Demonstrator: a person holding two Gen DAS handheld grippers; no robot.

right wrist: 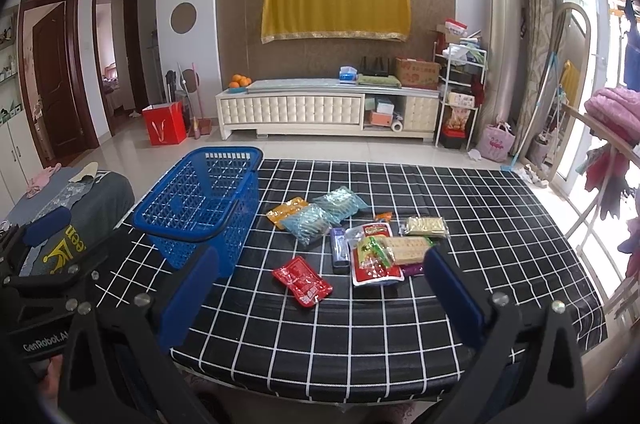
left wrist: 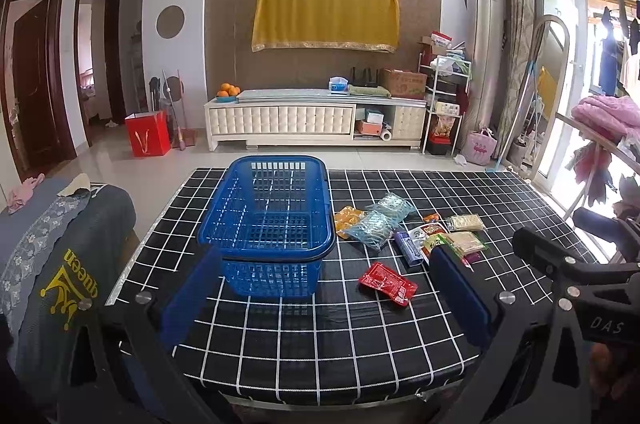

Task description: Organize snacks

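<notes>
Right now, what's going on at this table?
A person holds two grippers above a black grid-pattern table, both open and empty. The left gripper faces an empty blue basket; the right gripper faces a loose pile of snack packets. The red packet lies nearest, apart from the pile. Nothing is in the basket yet.

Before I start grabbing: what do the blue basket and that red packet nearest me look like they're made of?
Blue basket: looks like rigid moulded plastic, going by the open lattice walls, slightly glossy rim and dark handle folded along it. Red packet: probably thin plastic or foil-laminate film, since it is shiny, crinkled and lies flat with sealed edges. It will likely be slippery.
</notes>
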